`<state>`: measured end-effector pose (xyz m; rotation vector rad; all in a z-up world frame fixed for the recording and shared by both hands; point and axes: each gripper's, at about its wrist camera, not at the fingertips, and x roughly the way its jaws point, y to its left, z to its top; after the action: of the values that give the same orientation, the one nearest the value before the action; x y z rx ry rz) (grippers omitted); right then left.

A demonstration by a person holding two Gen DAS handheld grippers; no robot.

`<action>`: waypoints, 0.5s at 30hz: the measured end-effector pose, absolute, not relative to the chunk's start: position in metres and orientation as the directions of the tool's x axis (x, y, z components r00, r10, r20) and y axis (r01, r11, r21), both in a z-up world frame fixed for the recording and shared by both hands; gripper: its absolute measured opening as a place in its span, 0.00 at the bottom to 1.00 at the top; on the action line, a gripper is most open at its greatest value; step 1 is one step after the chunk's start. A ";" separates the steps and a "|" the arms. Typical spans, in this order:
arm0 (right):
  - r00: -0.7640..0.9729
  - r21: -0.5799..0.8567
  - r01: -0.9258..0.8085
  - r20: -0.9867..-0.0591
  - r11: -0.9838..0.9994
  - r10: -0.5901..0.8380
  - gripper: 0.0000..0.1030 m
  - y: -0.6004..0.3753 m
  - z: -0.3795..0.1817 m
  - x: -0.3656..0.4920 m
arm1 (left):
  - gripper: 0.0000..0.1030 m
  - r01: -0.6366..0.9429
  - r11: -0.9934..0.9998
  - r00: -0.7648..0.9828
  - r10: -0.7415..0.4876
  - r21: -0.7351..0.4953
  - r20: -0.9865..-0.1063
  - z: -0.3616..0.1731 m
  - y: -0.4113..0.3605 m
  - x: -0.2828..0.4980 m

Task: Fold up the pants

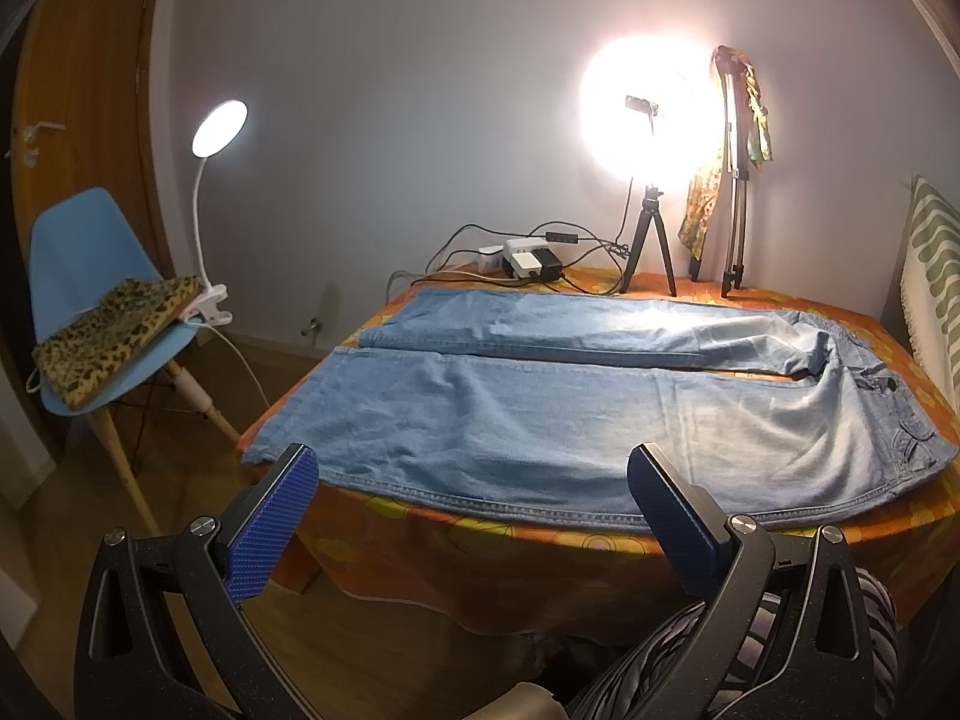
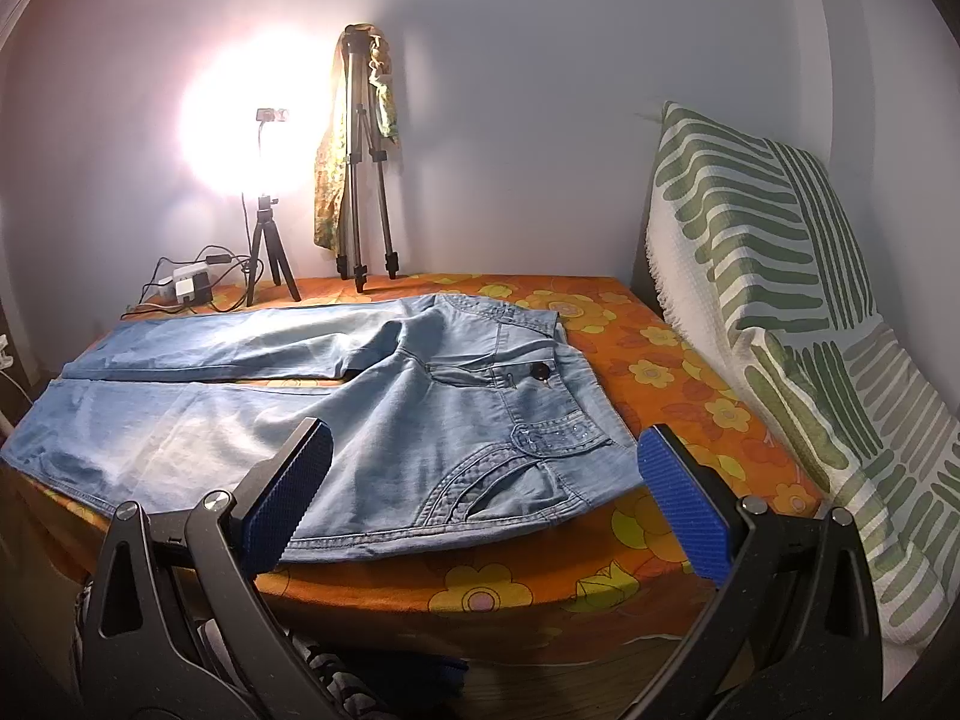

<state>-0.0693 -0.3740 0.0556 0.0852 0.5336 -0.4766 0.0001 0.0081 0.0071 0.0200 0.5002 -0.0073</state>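
Looking through left wrist: left gripper (image 1: pixel 471 468) spread wide, holding nothing, above near edge of table (image 1: pixel 600 546). Pants (image 1: pixel 540 414) lie flat and unfolded across the floral tablecloth, legs side by side running left, waist right. Right wrist: right gripper (image 2: pixel 480 450) also spread, empty, over the waist end of pants (image 2: pixel 384 420).

Pants spread flat on the table

The pants (image 1: pixel 540 420) lie across the table (image 1: pixel 600 546), waistband right, legs left; behind them stand two tripods (image 1: pixel 651 240) and chargers (image 1: pixel 528 258).
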 end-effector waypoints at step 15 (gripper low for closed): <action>0.757 -0.041 0.454 -0.508 0.890 -0.410 1.00 -0.372 0.055 -0.069 | 1.00 0.015 1.000 0.877 -0.019 -0.011 -0.480 0.009 0.004 -0.001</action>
<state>-0.0693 -0.3715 0.0549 0.0861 0.5330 -0.4716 -0.0007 0.0039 0.0085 -0.0069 0.5002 -0.0179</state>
